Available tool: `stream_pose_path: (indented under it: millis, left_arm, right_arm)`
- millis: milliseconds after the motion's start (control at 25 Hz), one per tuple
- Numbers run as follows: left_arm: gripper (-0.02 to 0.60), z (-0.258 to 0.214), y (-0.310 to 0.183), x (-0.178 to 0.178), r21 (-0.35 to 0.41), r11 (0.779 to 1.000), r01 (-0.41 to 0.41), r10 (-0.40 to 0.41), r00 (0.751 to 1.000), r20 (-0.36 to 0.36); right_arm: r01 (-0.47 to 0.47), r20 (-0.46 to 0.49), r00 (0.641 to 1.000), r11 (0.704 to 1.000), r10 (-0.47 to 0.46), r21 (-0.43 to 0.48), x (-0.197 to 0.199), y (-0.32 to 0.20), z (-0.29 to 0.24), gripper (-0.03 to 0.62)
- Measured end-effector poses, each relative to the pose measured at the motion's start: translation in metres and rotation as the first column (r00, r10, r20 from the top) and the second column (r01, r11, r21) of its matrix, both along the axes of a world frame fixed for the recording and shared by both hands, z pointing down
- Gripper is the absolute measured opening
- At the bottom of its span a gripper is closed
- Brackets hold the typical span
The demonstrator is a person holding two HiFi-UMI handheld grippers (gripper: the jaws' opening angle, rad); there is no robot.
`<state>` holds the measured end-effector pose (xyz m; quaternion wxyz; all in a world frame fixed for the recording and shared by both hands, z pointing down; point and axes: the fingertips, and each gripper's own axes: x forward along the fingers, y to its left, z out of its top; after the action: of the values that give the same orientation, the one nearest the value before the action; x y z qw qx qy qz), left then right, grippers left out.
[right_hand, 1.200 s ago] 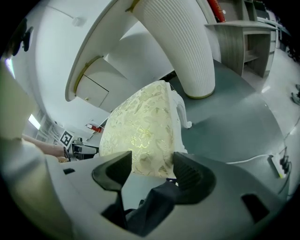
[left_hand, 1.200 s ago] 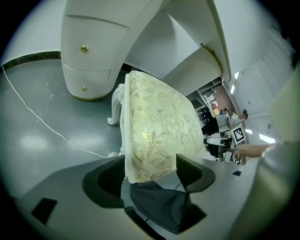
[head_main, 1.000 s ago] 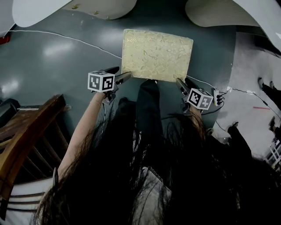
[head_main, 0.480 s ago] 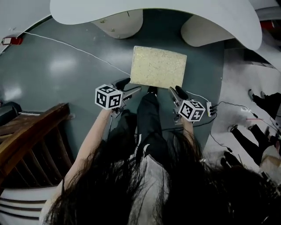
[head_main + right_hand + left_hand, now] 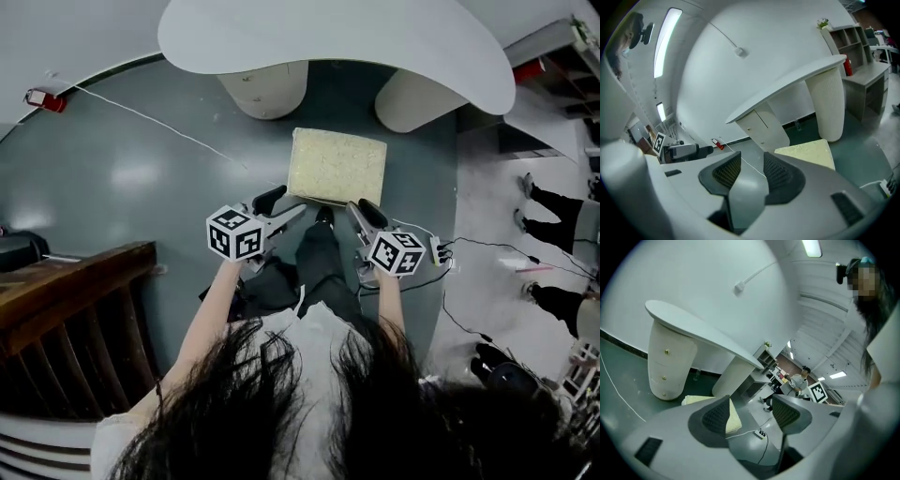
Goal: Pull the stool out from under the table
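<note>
1. Because the stool [image 5: 337, 167] stands on the open floor [image 5: 141, 178] in front of the two pedestals [image 5: 265, 89] of the white table [image 5: 337, 37], with its pale cushion fully visible beside the table top's edge, I judge that the pulling is finished or almost finished.
2. The left gripper [image 5: 281, 208] hangs in the air above the near edge of the stool and does not touch it. Its jaws have just been closing a little, but in the left gripper view they are clearly apart and nothing is between them; the stool [image 5: 701, 400] shows only far behind one pad.
3. The right gripper [image 5: 361, 211] hangs at the same height on the other side, also apart from the stool. Its jaws have just been closing too, leaving a narrow gap with nothing inside; the cushion [image 5: 806, 152] lies well beyond them on the floor.
4. Both tools are held symmetrically in front of the person's body, probably because each one had its own side of the seat.
5. A power strip [image 5: 439, 251] with its cable lies near the person's right; feet should avoid it when stepping.
</note>
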<state>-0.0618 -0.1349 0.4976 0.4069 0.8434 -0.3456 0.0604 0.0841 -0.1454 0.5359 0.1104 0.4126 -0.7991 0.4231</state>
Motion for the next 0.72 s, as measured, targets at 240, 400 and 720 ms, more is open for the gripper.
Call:
stream_pose_path:
  millis: [240,400,720]
  left_arm:
    - [0.213,-0.057,0.035,-0.020,0.083,0.996,0.029,-0.025,0.999,-0.049]
    - [0.179,-0.073,0.062,-0.029,0.110,0.994,0.004,-0.001,1.000,-0.027]
    - [0.163,-0.095,0.088,-0.044,0.153,0.988,-0.023,0.031,0.998,-0.049]
  right_arm:
    - [-0.001,-0.003,1.000,0.995,0.001,0.103,-0.030,0.023,-0.055,0.146]
    - [-0.027,0.012,1.000,0.988,0.026,0.152,-0.047,0.042,-0.088,0.132]
    - [-0.059,-0.011,0.998,0.979,0.063,0.195,-0.066,0.096,-0.110,0.109]
